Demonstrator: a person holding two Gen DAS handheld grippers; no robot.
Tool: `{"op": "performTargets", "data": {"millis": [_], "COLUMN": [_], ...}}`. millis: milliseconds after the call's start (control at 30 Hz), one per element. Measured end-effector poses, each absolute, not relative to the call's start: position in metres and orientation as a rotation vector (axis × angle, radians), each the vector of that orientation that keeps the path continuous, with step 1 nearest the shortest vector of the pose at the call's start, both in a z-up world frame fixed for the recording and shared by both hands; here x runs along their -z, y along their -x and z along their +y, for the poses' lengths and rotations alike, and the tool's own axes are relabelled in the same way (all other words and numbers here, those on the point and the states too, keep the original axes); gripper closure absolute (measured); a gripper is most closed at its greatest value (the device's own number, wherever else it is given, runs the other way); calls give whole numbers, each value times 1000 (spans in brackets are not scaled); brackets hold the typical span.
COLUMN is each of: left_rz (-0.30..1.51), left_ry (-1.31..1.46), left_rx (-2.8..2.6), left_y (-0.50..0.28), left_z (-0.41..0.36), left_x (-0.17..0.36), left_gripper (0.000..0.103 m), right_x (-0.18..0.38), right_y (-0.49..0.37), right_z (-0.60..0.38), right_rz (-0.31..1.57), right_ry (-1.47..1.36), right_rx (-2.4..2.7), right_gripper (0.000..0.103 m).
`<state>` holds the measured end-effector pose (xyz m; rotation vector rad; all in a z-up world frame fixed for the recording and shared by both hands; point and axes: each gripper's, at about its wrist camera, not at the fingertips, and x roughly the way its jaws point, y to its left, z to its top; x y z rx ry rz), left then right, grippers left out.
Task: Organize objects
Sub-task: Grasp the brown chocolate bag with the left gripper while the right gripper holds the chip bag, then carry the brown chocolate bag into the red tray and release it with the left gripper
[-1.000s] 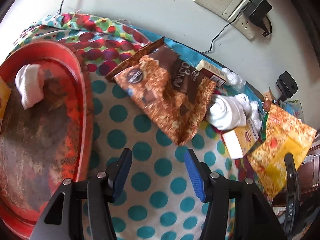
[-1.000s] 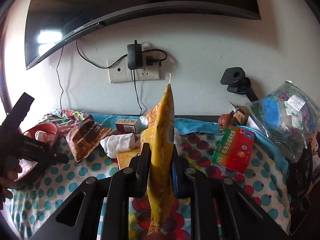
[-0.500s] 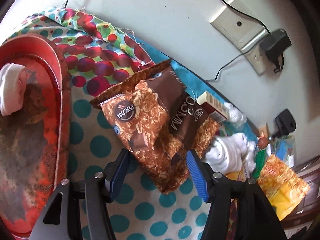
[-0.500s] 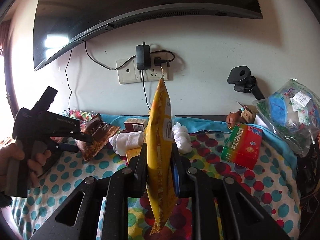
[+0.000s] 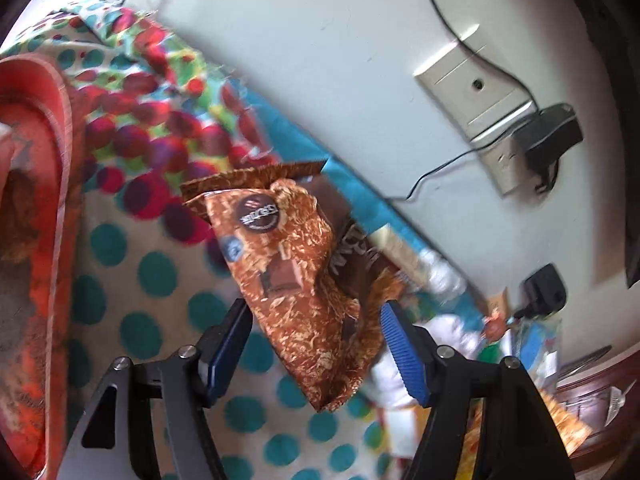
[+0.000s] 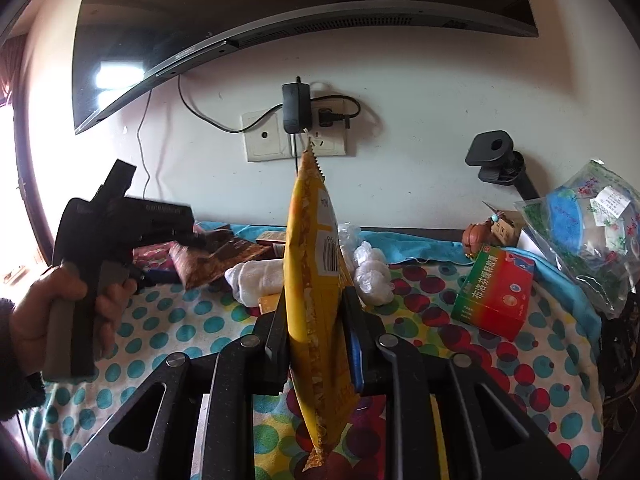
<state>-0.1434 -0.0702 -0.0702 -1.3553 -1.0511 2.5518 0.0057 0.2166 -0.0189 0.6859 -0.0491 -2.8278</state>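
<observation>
The right gripper (image 6: 316, 332) clamps a yellow snack bag (image 6: 316, 280) upright on edge. At left, a hand (image 6: 60, 312) holds the left gripper (image 6: 188, 236) at a brown snack bag (image 6: 212, 256) on the dotted cloth (image 6: 168, 332).

Daylight glare at the right view's left edge, motion-blurred left view, fisheye-dark corners.

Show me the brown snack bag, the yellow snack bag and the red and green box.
brown snack bag (image 5: 296, 280), left wrist view, bag's middle
yellow snack bag (image 6: 316, 280), right wrist view, bag's middle
red and green box (image 6: 494, 292), right wrist view, front face
</observation>
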Motion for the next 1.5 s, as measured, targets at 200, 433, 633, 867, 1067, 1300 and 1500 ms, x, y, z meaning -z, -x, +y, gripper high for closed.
{"op": "performTargets", "data": {"millis": [200, 433, 633, 867, 1067, 1300, 1500], "left_rz": [-1087, -1041, -901, -771, -625, -493, -359], "left_ry": [1308, 1341, 1306, 1264, 1212, 1205, 1184], "left_rx": [-2553, -2529, -2607, -2676, -2742, -2778, -2818], "left_y": [158, 169, 168, 154, 138, 107, 82], "left_z": [-71, -63, -56, -59, -59, -56, -59], "left_x": [64, 70, 57, 38, 18, 2, -17], "left_gripper": [38, 76, 83, 85, 85, 85, 85], "right_x": [18, 19, 20, 20, 20, 20, 21], "right_y": [-7, -2, 0, -1, 0, 3, 3], "right_z": [210, 211, 210, 206, 203, 198, 192], "right_rz": [4, -6, 9, 39, 47, 70, 121], "right_ry": [-688, -721, -735, -734, -735, -736, -737], "right_rx": [2840, 2843, 2848, 2861, 2868, 2871, 2867], "right_gripper": [81, 76, 74, 74, 74, 74, 74]}}
